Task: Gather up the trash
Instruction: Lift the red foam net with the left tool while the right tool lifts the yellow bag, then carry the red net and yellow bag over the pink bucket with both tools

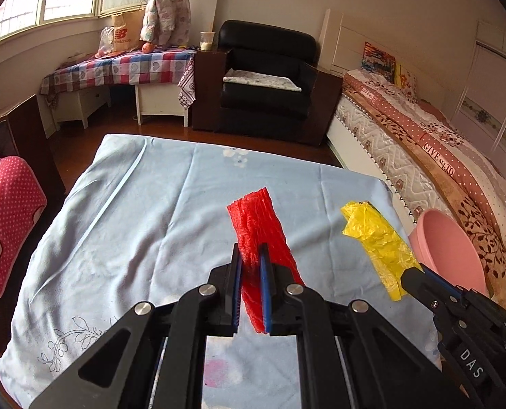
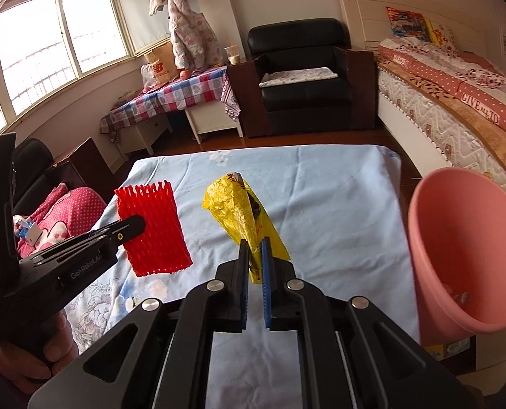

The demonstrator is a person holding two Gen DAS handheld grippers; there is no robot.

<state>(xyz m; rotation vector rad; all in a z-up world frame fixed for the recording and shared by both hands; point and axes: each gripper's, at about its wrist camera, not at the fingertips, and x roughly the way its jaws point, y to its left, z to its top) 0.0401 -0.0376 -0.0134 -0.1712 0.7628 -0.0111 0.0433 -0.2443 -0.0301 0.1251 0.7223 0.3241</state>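
The red foam net (image 1: 258, 235) stands pinched between the pads of the left gripper (image 1: 251, 259), clear of the blue sheet (image 1: 123, 225), its free end reaching out past the fingertips; it is held by one end, presumably so it drops cleanly. Just to that gripper's right, the right gripper (image 2: 255, 255) is clenched on a crumpled yellow wrapper (image 2: 242, 211) the same way. Further right, beside the sheet's edge, the pink bin (image 2: 457, 238) tilts its mouth toward both, probably the drop point.
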